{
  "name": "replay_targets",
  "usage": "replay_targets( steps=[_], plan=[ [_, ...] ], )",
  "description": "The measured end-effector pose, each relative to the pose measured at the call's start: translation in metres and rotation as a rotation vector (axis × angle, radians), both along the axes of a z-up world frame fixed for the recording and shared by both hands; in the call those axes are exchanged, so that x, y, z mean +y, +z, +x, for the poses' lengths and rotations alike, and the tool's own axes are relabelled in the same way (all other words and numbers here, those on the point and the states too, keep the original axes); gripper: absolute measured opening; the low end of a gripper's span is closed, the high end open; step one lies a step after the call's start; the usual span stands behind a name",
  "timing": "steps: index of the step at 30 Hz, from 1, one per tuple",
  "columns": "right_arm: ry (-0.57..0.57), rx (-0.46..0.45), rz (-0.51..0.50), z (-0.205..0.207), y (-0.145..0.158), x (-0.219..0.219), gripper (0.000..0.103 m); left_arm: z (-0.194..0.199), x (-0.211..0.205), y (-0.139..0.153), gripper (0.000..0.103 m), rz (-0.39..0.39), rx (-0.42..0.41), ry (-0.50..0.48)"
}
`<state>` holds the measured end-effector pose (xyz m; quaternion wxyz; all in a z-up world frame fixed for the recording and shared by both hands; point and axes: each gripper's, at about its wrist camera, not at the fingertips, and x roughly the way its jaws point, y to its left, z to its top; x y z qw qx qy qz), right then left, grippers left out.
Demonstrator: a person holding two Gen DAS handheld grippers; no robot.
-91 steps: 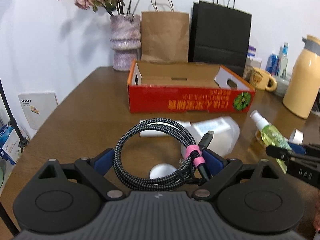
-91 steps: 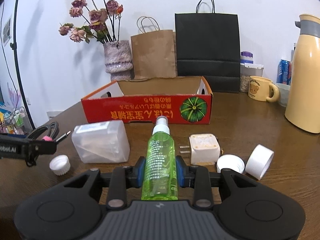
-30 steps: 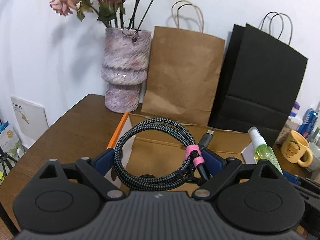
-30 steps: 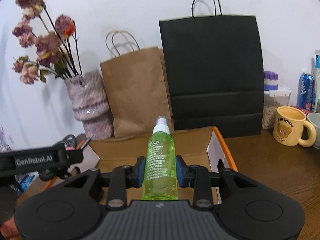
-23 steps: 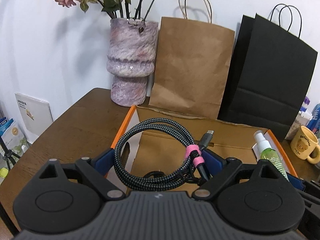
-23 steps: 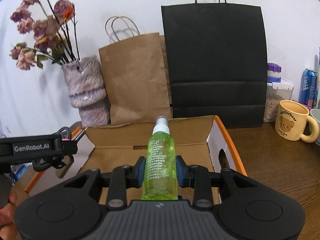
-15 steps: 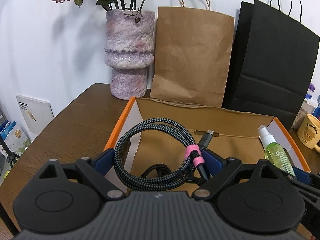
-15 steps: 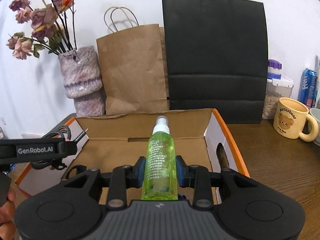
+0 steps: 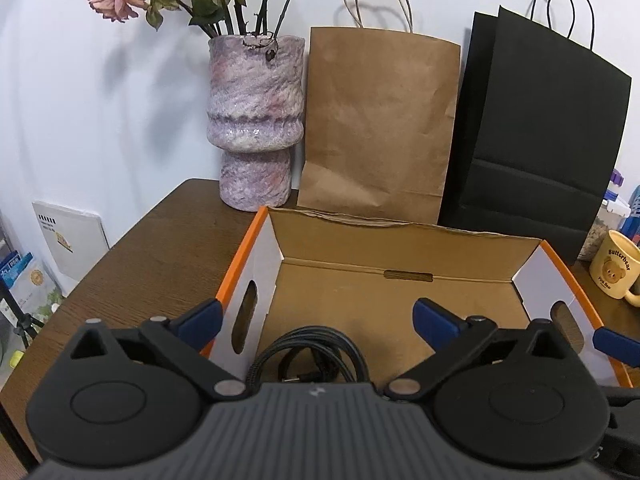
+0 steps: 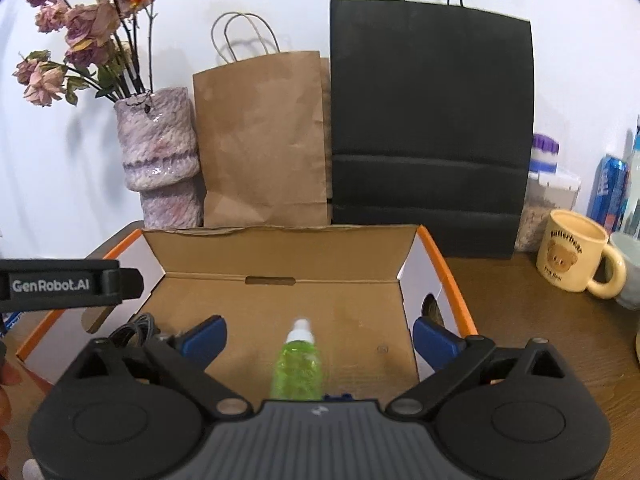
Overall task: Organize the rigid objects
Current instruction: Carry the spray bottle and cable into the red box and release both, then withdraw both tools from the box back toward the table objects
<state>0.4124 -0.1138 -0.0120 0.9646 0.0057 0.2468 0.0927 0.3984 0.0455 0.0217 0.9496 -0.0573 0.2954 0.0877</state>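
Note:
An orange-rimmed cardboard box (image 9: pixel 246 258) lies open under both grippers. My left gripper (image 9: pixel 318 316) is opening, its blue pads spread wide with nothing between them. A coil of dark cable (image 9: pixel 308 354) lies on the box floor just below it. My right gripper (image 10: pixel 320 338) is opening too. The green spray bottle (image 10: pixel 298 364) shows blurred between its spread pads, touching neither, over the box floor (image 10: pixel 280 308). The cable (image 10: pixel 136 330) also shows in the box's left corner, below the left gripper (image 10: pixel 60 284).
Behind the box stand a purple vase (image 9: pixel 256 128) with dried roses, a brown paper bag (image 9: pixel 380 120) and a black paper bag (image 9: pixel 536 136). A yellow bear mug (image 10: pixel 572 256), cans and a food container (image 10: pixel 548 196) sit right of the box on the wooden table (image 9: pixel 160 248).
Both grippers opened over the box. The braided cable left the left pads and dropped into the box. The green bottle slipped out of the right pads and is falling.

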Motion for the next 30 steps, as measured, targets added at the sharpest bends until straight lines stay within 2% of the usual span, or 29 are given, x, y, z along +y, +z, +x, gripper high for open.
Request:
replay_targets(
  steps=[15,30],
  plan=[
    [0.010,0.014,0.014,-0.006,0.008,-0.001,0.103,-0.010,0.010,0.012,0.103,-0.033,-0.020,0.003],
    [0.015,-0.042,0.013,-0.043,0.028,-0.017,0.103,-0.057,0.010,0.034,0.103,-0.045,-0.092,-0.052]
  ],
)
